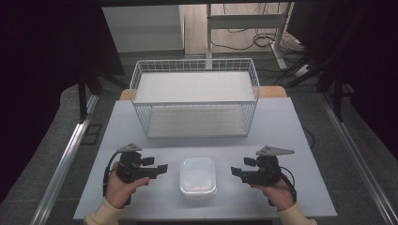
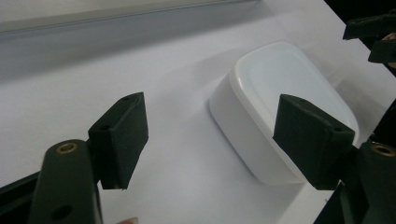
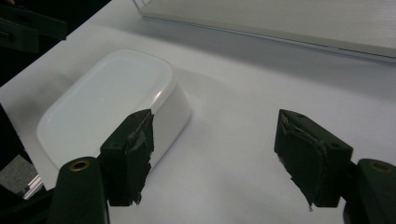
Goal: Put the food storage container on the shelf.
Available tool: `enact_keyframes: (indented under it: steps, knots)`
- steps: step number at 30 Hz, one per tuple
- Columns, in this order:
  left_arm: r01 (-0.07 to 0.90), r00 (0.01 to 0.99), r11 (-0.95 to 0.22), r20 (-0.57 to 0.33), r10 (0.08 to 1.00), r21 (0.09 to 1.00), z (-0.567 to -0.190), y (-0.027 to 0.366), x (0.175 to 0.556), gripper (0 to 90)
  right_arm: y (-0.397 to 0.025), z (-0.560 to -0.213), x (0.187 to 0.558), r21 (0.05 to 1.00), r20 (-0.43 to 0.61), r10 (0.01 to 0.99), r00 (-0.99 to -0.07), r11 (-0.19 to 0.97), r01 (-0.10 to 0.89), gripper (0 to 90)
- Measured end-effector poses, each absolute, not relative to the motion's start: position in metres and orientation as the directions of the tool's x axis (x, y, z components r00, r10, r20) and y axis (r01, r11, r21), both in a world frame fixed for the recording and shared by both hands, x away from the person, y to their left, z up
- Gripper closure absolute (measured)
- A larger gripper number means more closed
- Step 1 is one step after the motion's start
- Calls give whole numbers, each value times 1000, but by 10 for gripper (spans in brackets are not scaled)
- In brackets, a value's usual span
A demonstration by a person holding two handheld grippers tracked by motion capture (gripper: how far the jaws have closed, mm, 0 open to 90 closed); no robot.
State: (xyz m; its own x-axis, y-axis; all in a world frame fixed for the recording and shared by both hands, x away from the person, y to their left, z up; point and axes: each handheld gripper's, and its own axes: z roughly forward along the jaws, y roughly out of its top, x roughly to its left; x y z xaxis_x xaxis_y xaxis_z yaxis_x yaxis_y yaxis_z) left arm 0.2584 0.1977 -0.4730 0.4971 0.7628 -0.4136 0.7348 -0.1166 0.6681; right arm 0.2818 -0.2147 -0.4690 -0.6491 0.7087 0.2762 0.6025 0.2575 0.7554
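Observation:
A white lidded plastic container (image 1: 198, 176) sits near the table's front edge, between my two grippers. My left gripper (image 1: 158, 169) is held just to its left, pointing at it, jaws open and nothing in them. In the left gripper view the container (image 2: 280, 88) lies ahead and to the right of that open gripper (image 2: 212, 121). My right gripper (image 1: 236, 172) is held just right of the container, also open and holding nothing. In the right gripper view the container (image 3: 107, 98) lies ahead on the left, beyond the open gripper (image 3: 217, 133). Neither gripper touches the container.
A white wire basket shelf with two levels (image 1: 195, 98) stands at the back middle of the pale table (image 1: 281, 131); its base (image 3: 280, 23) shows ahead of the right gripper. Bare tabletop lies between shelf and container. Table legs and cables are on the floor behind.

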Motion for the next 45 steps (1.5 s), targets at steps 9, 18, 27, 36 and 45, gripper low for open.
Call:
enact_keyframes:
  steps: [9,18,27,36,45]
  knots:
    - [750,506,-133,-432,746,648,-476,188,258,297,-200,-468,281,745,309,682,-663,260,615,289]
    - [742,496,-104,-439,749,662,-478,181,258,312,-186,-470,281,733,328,668,-669,267,626,294]
    - [777,501,-105,-509,700,620,-485,169,262,315,-172,-475,284,714,354,665,-657,261,650,285]
    - [812,488,-111,-562,668,573,-496,158,269,320,-162,-487,286,677,415,653,-634,244,695,310]
    - [842,466,-102,-620,632,529,-504,155,271,366,-155,-496,286,641,472,646,-600,216,736,355]
